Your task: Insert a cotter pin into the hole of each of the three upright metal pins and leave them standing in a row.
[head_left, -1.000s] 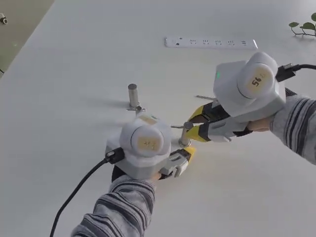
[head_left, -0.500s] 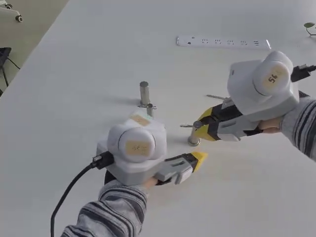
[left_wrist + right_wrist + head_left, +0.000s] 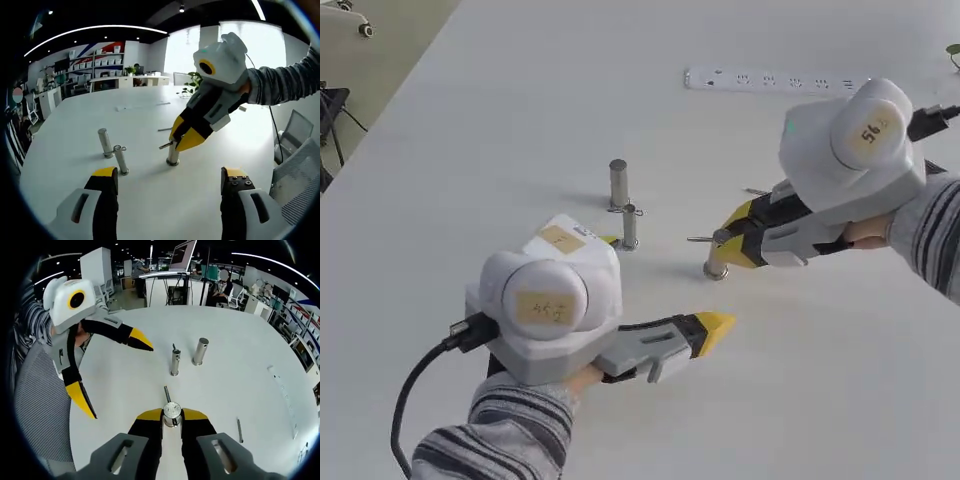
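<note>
**Q:** Right gripper (image 3: pixel 172 415), what's it on?
**A:** I've got its jaws drawn narrow onto the head of the nearest metal pin (image 3: pixel 172 409), which stands upright right between the tips. A cotter pin (image 3: pixel 166 391) pokes out of that pin's top, pointing straight ahead of the tool. I can't tell if the jaws also pinch the cotter's back end.

**Q:** The other pins?
**A:** Further ahead of the right tips, slightly to the right. First the middle metal pin (image 3: pixel 174 362), upright, with a second cotter pin (image 3: pixel 118 148) through its top. Just beside it is the bare metal pin (image 3: pixel 200 351). All three stand on the white table (image 3: pixel 520 120). A spare cotter pin (image 3: pixel 239 430) lies flat off to the right of my right jaw.

**Q:** Left gripper (image 3: pixel 169 177)?
**A:** Spread wide, gripping nothing. The middle and bare pins are ahead of its left jaw. The nearest pin is ahead, about centred between the jaws and well clear of both tips.
</note>
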`<action>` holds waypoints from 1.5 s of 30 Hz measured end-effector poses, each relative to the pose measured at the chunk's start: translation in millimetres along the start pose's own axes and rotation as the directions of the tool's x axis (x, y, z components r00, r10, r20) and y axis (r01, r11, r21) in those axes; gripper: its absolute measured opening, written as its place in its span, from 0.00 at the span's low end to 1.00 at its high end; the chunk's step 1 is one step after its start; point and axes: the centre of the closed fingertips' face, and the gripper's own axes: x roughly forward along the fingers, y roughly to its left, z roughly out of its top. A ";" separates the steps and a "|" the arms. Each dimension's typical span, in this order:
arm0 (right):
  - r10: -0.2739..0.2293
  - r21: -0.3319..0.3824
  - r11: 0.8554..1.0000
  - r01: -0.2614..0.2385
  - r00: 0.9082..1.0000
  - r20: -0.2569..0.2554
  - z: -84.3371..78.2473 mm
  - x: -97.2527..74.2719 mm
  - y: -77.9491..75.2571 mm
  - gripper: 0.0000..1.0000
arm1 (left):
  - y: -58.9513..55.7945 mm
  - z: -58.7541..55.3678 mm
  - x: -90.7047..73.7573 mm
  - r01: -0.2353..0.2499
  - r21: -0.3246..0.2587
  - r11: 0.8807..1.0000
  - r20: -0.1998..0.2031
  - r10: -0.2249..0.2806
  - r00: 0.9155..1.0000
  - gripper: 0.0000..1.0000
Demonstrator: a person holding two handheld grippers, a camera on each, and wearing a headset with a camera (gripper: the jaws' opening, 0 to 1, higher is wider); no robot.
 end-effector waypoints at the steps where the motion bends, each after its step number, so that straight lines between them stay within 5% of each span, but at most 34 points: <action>1: -0.002 0.002 1.000 0.002 1.000 -0.002 0.6 1.0 -2.5 0.07 | 2.1 1.8 -1.9 -0.002 0.006 1.000 0.008 0.002 1.000 0.86; 16: -0.009 0.030 1.000 0.009 1.000 -0.020 2.8 12.2 -20.3 0.08 | 20.2 11.4 -8.5 -0.012 0.034 0.999 0.009 0.011 1.000 0.98; 45: 0.050 0.084 0.995 -0.048 0.998 -0.026 0.9 12.6 -25.2 0.08 | 15.5 1.6 -10.3 0.015 0.024 1.000 -0.023 -0.014 1.000 0.98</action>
